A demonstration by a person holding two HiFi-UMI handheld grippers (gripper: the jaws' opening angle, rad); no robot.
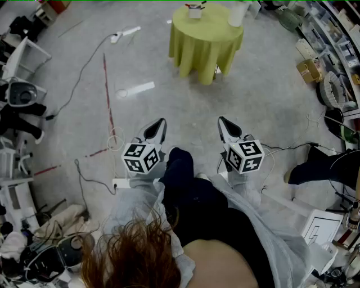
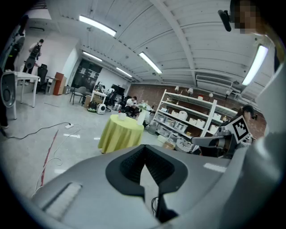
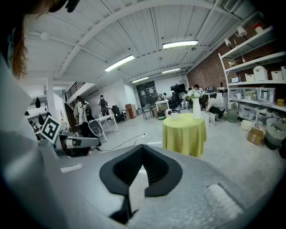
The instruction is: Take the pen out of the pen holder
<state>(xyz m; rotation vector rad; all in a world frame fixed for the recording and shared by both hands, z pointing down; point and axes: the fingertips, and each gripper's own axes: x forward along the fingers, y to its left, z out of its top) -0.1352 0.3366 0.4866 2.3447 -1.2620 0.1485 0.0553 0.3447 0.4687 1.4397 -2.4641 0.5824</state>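
I've done nothing yet: left hand-held gripper point(image 1: 160, 121) and right hand-held gripper point(image 1: 221, 120) both clenched empty, well apart from the pen holder point(image 1: 195, 11).

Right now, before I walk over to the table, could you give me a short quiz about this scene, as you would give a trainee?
1. True or false: the pen holder stands on the round table, well ahead of both grippers.
2. What covers the table? A) a red cloth B) a yellow-green cloth C) nothing, it is bare wood
3. Fill in: the left gripper and the right gripper both have their jaws ____, with nothing between them.

Key: 1 true; 2 B; 3 shut.
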